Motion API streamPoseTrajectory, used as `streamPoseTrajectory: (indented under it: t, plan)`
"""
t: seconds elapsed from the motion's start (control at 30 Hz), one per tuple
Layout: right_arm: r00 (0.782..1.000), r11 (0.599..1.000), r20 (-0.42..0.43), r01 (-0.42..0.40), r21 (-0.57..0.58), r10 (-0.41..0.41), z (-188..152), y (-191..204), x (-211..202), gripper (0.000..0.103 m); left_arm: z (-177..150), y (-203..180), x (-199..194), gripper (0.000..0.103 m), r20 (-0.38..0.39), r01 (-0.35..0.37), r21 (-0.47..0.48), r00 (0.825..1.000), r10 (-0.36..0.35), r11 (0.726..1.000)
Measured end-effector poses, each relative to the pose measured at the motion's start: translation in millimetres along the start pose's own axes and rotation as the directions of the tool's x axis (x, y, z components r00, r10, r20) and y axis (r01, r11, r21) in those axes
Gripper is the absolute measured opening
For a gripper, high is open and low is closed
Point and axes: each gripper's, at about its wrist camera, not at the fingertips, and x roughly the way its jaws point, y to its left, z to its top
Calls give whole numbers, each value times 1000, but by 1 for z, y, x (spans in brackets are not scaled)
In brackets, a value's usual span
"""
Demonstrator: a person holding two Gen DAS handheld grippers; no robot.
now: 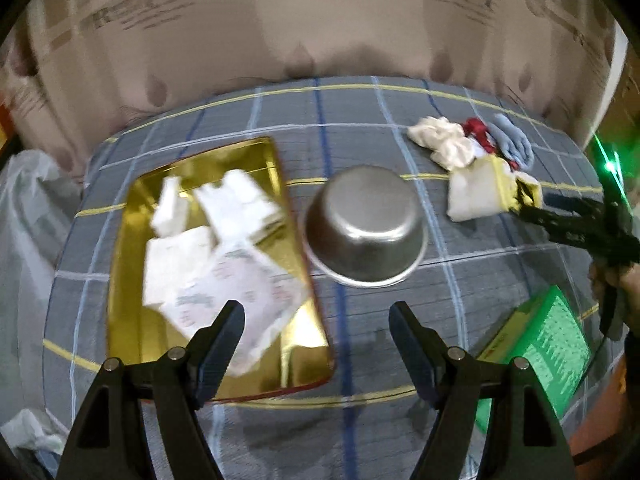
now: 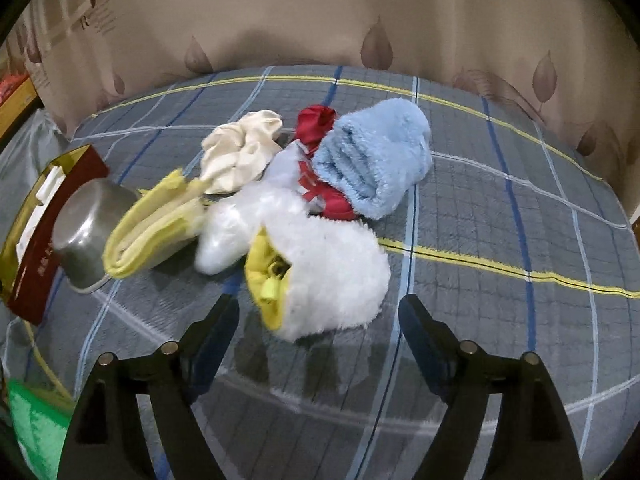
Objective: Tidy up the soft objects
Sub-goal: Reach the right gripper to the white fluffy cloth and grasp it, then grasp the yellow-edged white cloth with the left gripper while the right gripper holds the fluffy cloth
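A pile of soft things lies on the grey checked cloth: a white fluffy piece with yellow lining (image 2: pixel 332 268), a light blue fluffy towel (image 2: pixel 376 156), a red cloth (image 2: pixel 316 124), a cream cloth (image 2: pixel 240 148), a yellow cloth (image 2: pixel 148 228) and a clear plastic bag (image 2: pixel 236 224). My right gripper (image 2: pixel 316 324) is open just in front of the white fluffy piece, empty. My left gripper (image 1: pixel 316 336) is open and empty above the near edge of a gold tray (image 1: pixel 136 320) that holds white cloths (image 1: pixel 224 248). The pile also shows in the left wrist view (image 1: pixel 472 156).
An upturned steel bowl (image 1: pixel 366 224) stands between the tray and the pile. A green box (image 1: pixel 548 344) lies at the near right. A leaf-patterned wall (image 1: pixel 320 20) backs the table. White plastic bags (image 1: pixel 24 216) hang at the left edge.
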Motion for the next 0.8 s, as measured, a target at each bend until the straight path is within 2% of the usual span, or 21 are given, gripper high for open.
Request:
streamPoseTrajectory:
  t: [0.23, 0.27, 0.5, 0.7, 0.8]
  plan:
    - [1000, 1000, 15, -4, 4, 4, 6, -6, 21, 77, 13, -41, 12, 77, -19, 61, 103, 998, -59, 993]
    - [1000, 1000, 21, -6, 3, 6, 7, -6, 23, 72, 15, -50, 14, 77, -19, 65, 125, 998, -64, 990]
    - [998, 1000, 61, -14, -8, 15, 5, -3, 22, 55, 31, -87, 23, 77, -45, 121, 204, 992, -115, 971]
    - [997, 999, 81, -16, 32, 13, -8, -16, 8, 50, 43, -116, 34, 77, -88, 195, 277, 980, -177, 941]
    - [996, 999, 92, 13, 47, -17, -18, -26, -2, 50, 47, -130, 40, 77, -106, 219, 314, 975, -195, 924]
